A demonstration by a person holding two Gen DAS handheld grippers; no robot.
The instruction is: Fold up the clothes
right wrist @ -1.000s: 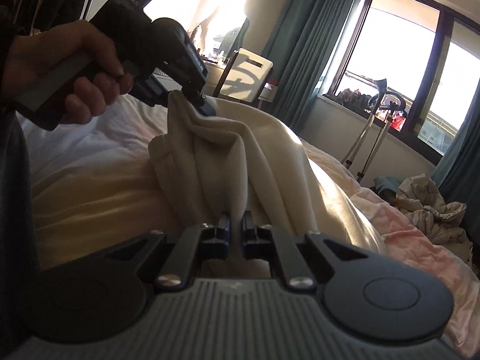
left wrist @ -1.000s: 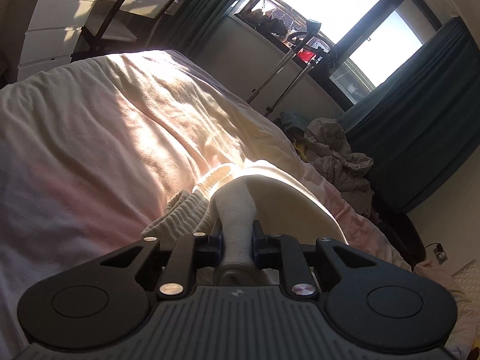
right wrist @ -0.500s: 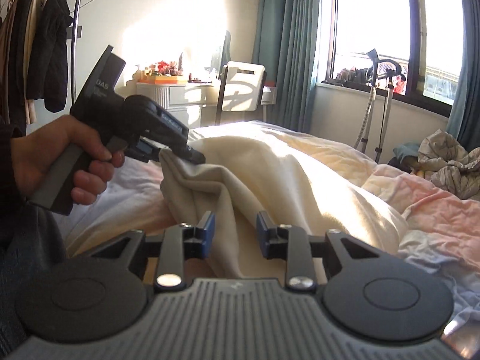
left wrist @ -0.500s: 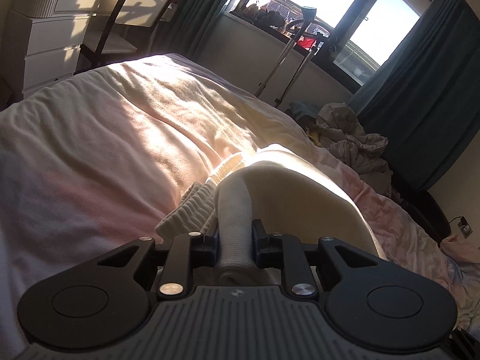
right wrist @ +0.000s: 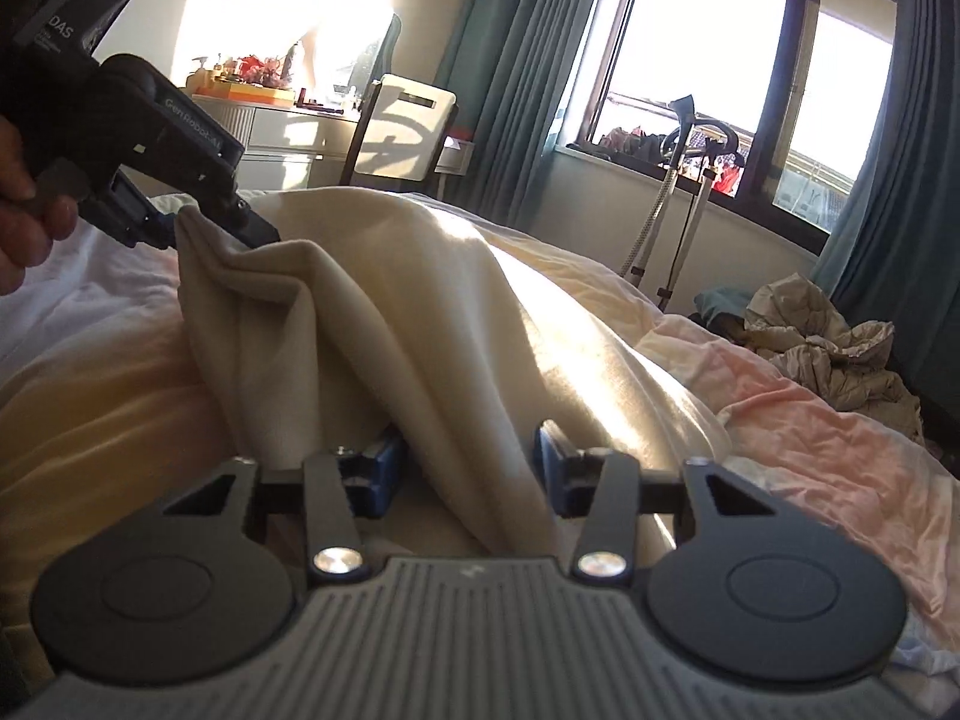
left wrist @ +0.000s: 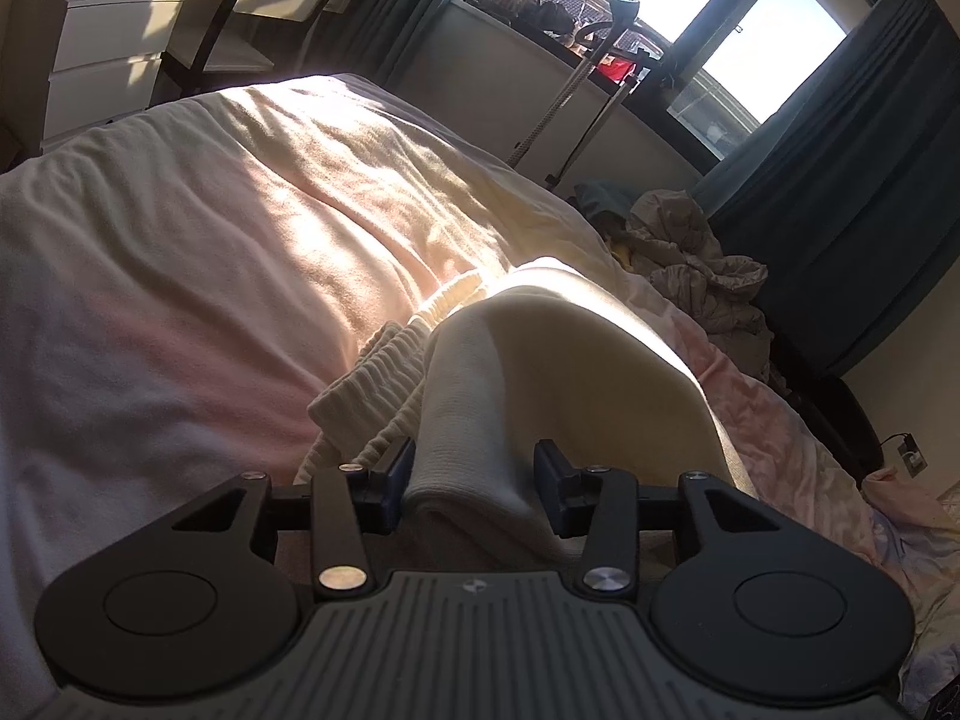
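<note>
1. While the cream garment (left wrist: pixel 558 360) lies bunched in the lower centre of both views, on the bed (left wrist: pixel 180 276), folding is judged to be in its early or middle stage: the cloth shows a doubled edge and a ribbed hem (left wrist: pixel 366 396) pushed up at lower centre-left, but no flat, squared fold is visible.
2. Left gripper (left wrist: pixel 474 486), bottom centre of the left wrist view: its jaws are opening, with a thick fold of the garment between them; the near pad touches the cloth on the left, while the right pad stands apart from it, so the grip is being released.
3. Right gripper (right wrist: pixel 465 471), bottom centre of the right wrist view: its jaws are closing around a hanging ridge of the same garment, which passes between them; the pads do not yet press on it.
4. Seen from the right wrist view, the left gripper (right wrist: pixel 204 222) sits at upper left, its tips at a raised corner of the garment, carried by a hand (right wrist: pixel 24 204) at the left edge.
5. Remaining work, as judged: smoothing, laying flat and completing the folds.
6. Counts: grippers, two; garments in hand, one; hands in view, one; crumpled pile of cloth (right wrist: pixel 828 336) at right, one; chairs (right wrist: pixel 402 126), one; windows (right wrist: pixel 750 60), one.
</note>
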